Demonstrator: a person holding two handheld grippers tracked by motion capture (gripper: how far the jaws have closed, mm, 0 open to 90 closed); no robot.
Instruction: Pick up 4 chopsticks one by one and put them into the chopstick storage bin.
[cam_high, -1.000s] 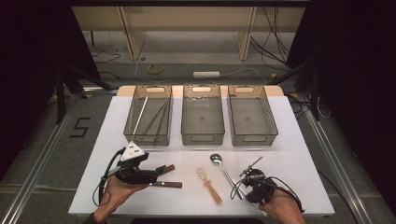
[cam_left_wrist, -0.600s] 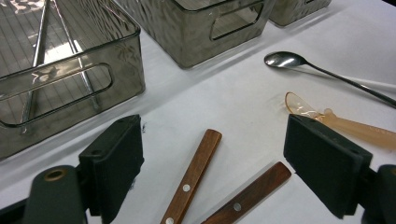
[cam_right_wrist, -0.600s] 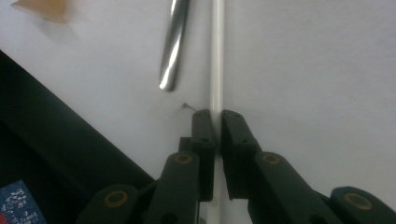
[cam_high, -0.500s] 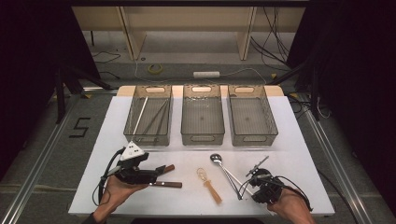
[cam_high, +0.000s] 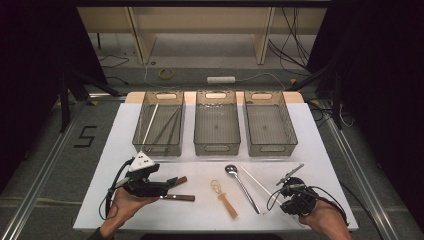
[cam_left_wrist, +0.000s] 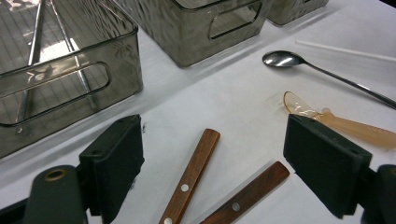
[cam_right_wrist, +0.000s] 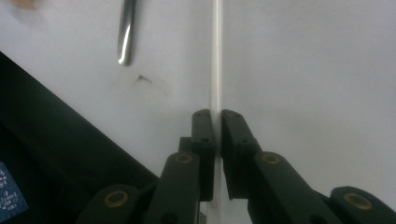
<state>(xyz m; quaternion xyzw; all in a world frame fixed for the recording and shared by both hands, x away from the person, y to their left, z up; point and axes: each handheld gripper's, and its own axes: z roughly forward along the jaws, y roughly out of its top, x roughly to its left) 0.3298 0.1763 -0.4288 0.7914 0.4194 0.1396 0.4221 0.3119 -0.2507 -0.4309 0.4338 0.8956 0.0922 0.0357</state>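
My right gripper (cam_high: 282, 194) (cam_right_wrist: 217, 114) is shut on the near end of a thin white stick (cam_high: 255, 179) (cam_right_wrist: 216, 56), which runs away from the jaws low over the white table. A metal spoon (cam_high: 242, 187) (cam_left_wrist: 285, 59) lies left of the stick, with its handle tip (cam_right_wrist: 127, 32) beside it. Beside that rests an amber plastic spoon (cam_high: 225, 197) (cam_left_wrist: 345, 130). My left gripper (cam_high: 169, 189) (cam_left_wrist: 212, 140) is open, its jaws standing wide over two wooden handles (cam_high: 181, 198) (cam_left_wrist: 189, 179) that lie on the table between them.
Three clear bins stand in a row at the back: the left bin (cam_high: 150, 147) holds several long thin sticks, while the middle bin (cam_high: 216, 146) and right bin (cam_high: 270, 146) hold nothing. The table's front edge (cam_right_wrist: 70, 126) runs close to my right gripper.
My right gripper has moved to the right, toward the table's right side, still shut on the white stick. The left gripper has kept still.
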